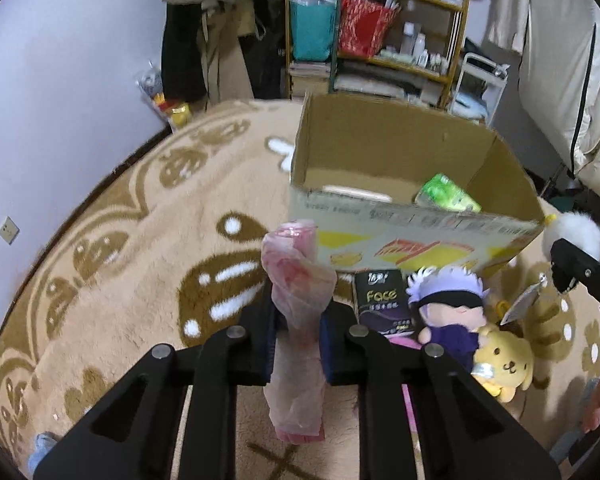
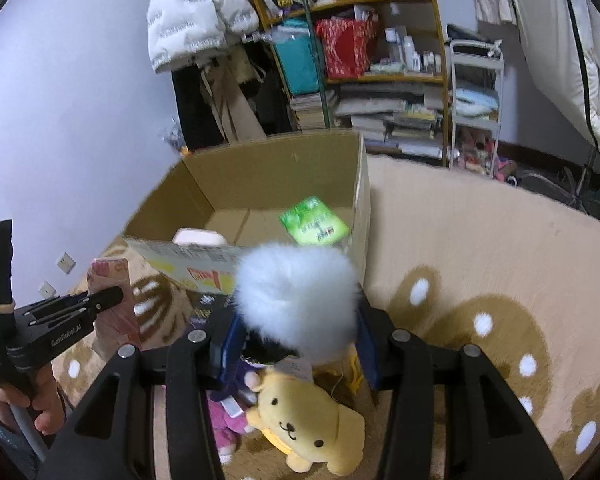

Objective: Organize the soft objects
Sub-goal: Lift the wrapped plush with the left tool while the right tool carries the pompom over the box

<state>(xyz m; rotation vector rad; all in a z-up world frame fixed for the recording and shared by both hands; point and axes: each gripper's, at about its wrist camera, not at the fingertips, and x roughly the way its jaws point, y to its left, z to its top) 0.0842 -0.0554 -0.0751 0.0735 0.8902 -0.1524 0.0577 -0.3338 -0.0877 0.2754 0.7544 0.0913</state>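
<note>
My left gripper [image 1: 298, 320] is shut on a pink plastic-wrapped tissue pack [image 1: 298, 300], held upright in front of the open cardboard box [image 1: 420, 232]. My right gripper [image 2: 296, 332] is shut on a white fluffy plush [image 2: 296, 304], held just before the box's near wall [image 2: 188, 256]. A green tissue pack [image 1: 446, 194] lies inside the box and also shows in the right wrist view [image 2: 314, 226]. On the rug lie a black "Face" tissue pack [image 1: 382, 300], a purple-haired doll [image 1: 448, 308] and a yellow dog plush [image 1: 504, 364], also seen in the right wrist view [image 2: 308, 424].
A beige and brown patterned rug [image 1: 140, 280] covers the floor. A cluttered shelf [image 1: 380, 32] and hanging clothes [image 1: 204, 32] stand behind the box. A white cart [image 2: 476, 100] stands at the right. A pale object [image 2: 198, 236] lies in the box's near corner.
</note>
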